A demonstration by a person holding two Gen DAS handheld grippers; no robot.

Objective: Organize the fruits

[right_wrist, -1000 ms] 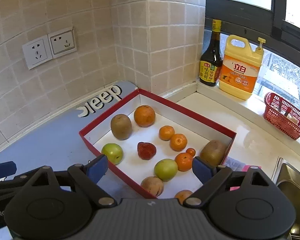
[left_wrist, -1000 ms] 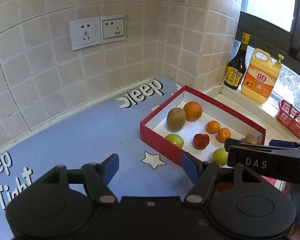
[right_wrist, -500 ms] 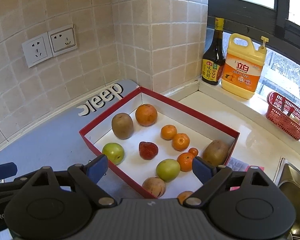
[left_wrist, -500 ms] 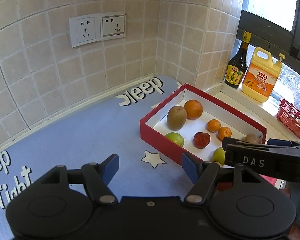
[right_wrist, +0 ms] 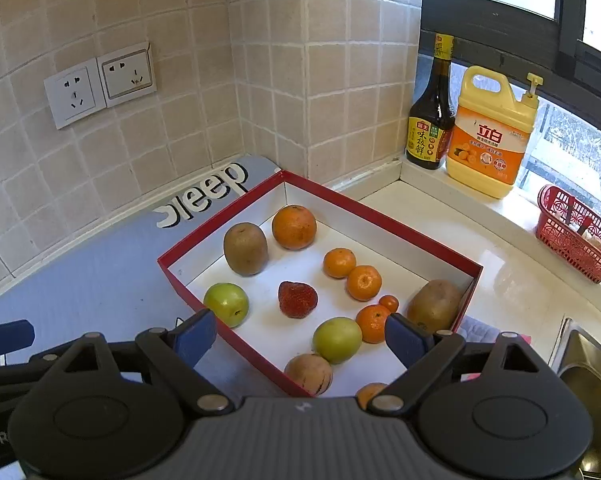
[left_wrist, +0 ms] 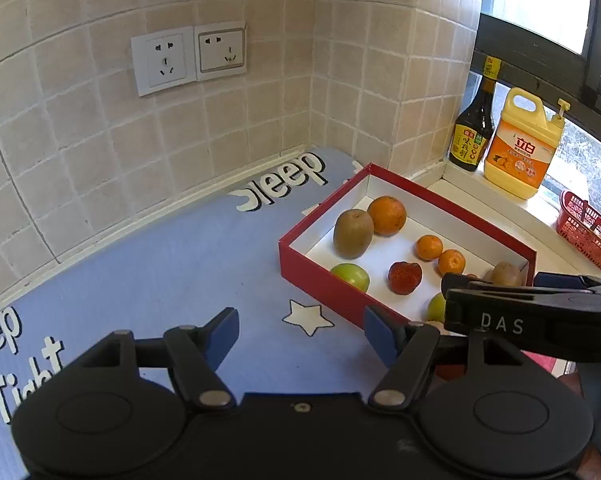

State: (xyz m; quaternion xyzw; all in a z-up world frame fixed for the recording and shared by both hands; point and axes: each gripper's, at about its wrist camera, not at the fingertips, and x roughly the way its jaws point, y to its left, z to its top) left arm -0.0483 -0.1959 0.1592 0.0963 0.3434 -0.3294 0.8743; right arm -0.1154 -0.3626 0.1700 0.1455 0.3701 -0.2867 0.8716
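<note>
A red box (right_wrist: 380,216) with a white floor holds several fruits: a large orange (right_wrist: 293,227), a kiwi (right_wrist: 245,249), a green apple (right_wrist: 226,304), a strawberry (right_wrist: 297,299), small tangerines (right_wrist: 363,282), a second green fruit (right_wrist: 336,340) and a brown kiwi (right_wrist: 434,306) in the right corner. My right gripper (right_wrist: 300,340) hovers open over the box's near edge, holding nothing. My left gripper (left_wrist: 300,330) is open above the blue mat (left_wrist: 160,272), left of the box (left_wrist: 324,276), with nothing between its fingers. The right gripper's body hides part of the box in the left wrist view.
A soy sauce bottle (right_wrist: 430,120) and a yellow detergent jug (right_wrist: 492,136) stand on the window sill. A red basket (right_wrist: 576,240) sits at the right, and a sink edge (right_wrist: 580,364) shows at the lower right. Tiled walls with sockets (left_wrist: 188,60) close the corner.
</note>
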